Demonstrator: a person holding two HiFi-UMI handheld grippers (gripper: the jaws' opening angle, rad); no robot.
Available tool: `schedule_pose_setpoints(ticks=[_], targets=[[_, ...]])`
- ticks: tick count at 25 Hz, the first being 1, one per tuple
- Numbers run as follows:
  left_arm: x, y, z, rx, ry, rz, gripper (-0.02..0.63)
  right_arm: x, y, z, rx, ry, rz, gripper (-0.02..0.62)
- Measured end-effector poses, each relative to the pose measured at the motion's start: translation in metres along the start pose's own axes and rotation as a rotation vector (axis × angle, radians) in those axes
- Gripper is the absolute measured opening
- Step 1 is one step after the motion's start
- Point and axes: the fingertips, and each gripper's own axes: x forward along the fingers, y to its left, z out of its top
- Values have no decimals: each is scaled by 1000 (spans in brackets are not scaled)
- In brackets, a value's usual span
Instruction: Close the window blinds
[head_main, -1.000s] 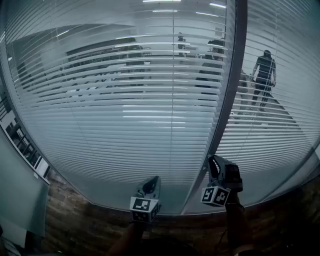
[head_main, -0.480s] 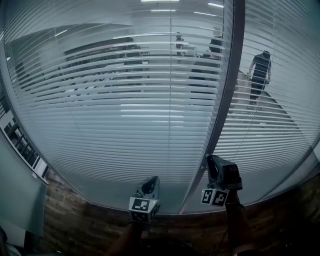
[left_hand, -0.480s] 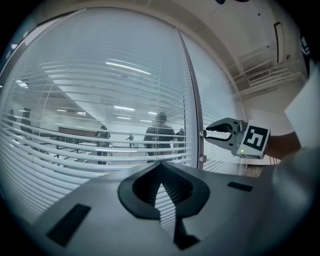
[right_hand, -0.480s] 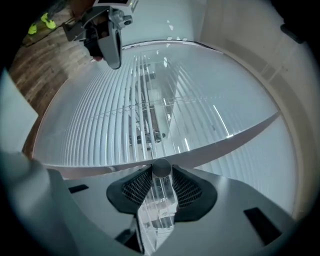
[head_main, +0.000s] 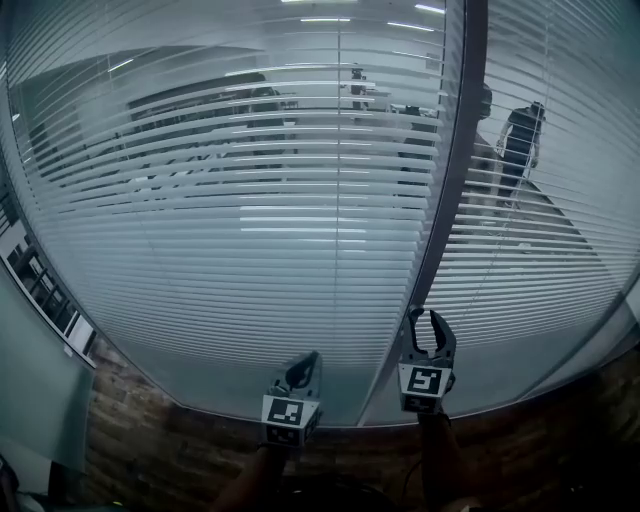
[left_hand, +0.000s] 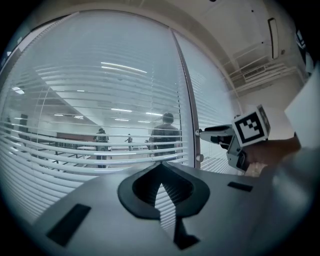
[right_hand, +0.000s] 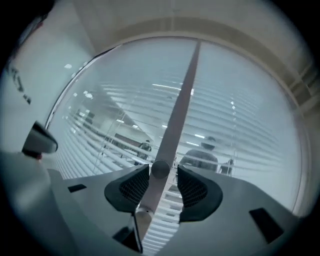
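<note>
White slatted blinds (head_main: 250, 230) hang behind a glass wall, their slats tilted enough to see the room beyond. A dark frame post (head_main: 455, 170) splits the glass. On the post sits a small round knob (right_hand: 160, 169), with a second one (right_hand: 142, 216) lower down. My right gripper (head_main: 425, 318) stands at the post's foot. Its jaws are opening, and the knob lies between the pads (right_hand: 132, 186) with a gap on both sides. The right gripper (left_hand: 210, 133) also shows in the left gripper view. My left gripper (head_main: 309, 360) hangs lower left, shut and empty (left_hand: 160, 164).
A brick-patterned floor strip (head_main: 180, 450) runs along the bottom of the glass. A wall panel (head_main: 40, 390) stands at the left. People (head_main: 520, 150) stand and walk in the room beyond the glass.
My right gripper has turned from tilted to straight-on at the post, shifted slightly left, and its jaws have spread. The left gripper stayed put. A person beyond the glass has moved.
</note>
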Motion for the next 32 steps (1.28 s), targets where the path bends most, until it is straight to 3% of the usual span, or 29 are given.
schedule_pose_setpoints(ticks=[2, 5, 9, 11, 16, 22, 28, 32], targets=[[0, 0, -1, -1, 3, 0, 1, 4, -7, 0, 168, -3, -18, 170], [-2, 0, -3, -11, 8, 1, 0, 7, -4, 0, 278, 18, 6, 172], [-5, 5, -4, -20, 7, 11, 2, 6, -4, 1, 309, 4, 0, 170], [-5, 9, -6, -27, 11, 17, 2, 5, -5, 2, 314, -8, -13, 129], [-5, 12, -12, -33, 28, 22, 1, 5, -5, 1, 284, -12, -3, 126], [-1, 9, -9, -29, 22, 3, 0, 7, -2, 3, 136, 2, 7, 126], [2, 5, -9, -30, 25, -6, 0, 11, 5, 2, -172, 14, 49, 126], [4, 7, -15, -23, -11, -5, 0, 6, 9, 5, -349, 88, 60, 126]])
